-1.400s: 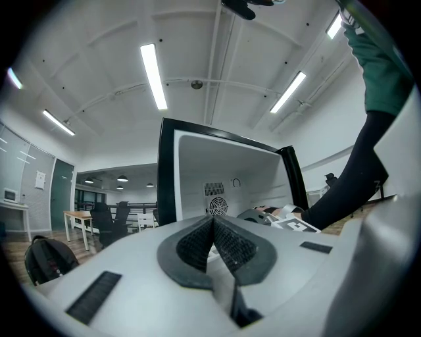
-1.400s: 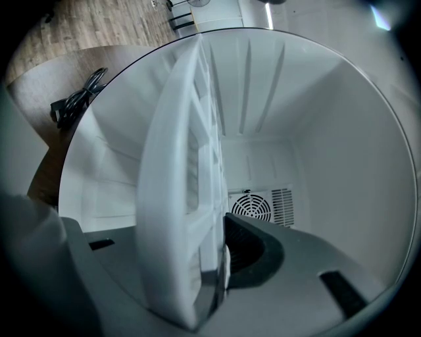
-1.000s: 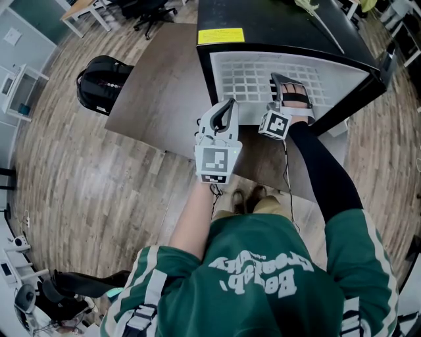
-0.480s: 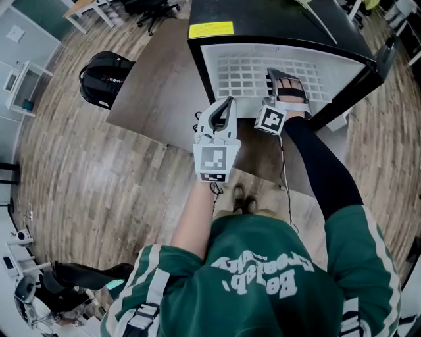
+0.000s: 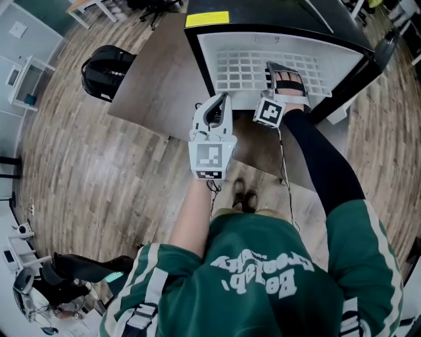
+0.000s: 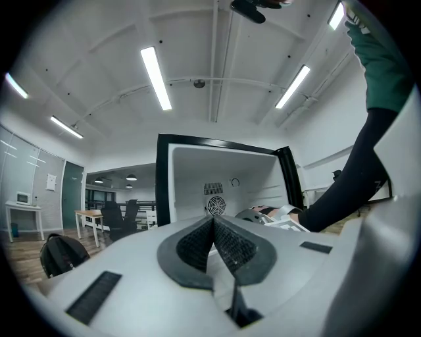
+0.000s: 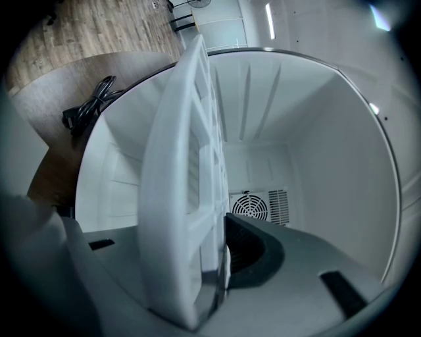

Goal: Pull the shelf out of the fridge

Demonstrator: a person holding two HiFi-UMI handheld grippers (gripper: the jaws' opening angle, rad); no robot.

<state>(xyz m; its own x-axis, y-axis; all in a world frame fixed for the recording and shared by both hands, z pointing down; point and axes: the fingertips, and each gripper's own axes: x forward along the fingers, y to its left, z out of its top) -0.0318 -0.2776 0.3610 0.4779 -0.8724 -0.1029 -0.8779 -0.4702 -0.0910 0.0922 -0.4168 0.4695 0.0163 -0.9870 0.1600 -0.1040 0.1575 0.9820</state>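
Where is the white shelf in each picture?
Head view: the shelf is the white grid at top middle, inside the fridge.
Left gripper view: I can't pick it out for sure.
Right gripper view: the shelf stands edge-on, left of middle, in the right gripper.
Shared: the round fan, in both gripper views.

Long ceiling lights point(image 6: 156, 77) are shining brightly. The white inside of the fridge point(image 5: 276, 47) is glowing. The shelf point(image 7: 174, 197) is looking blurry up close. Edges are bending and going dark in both gripper views.
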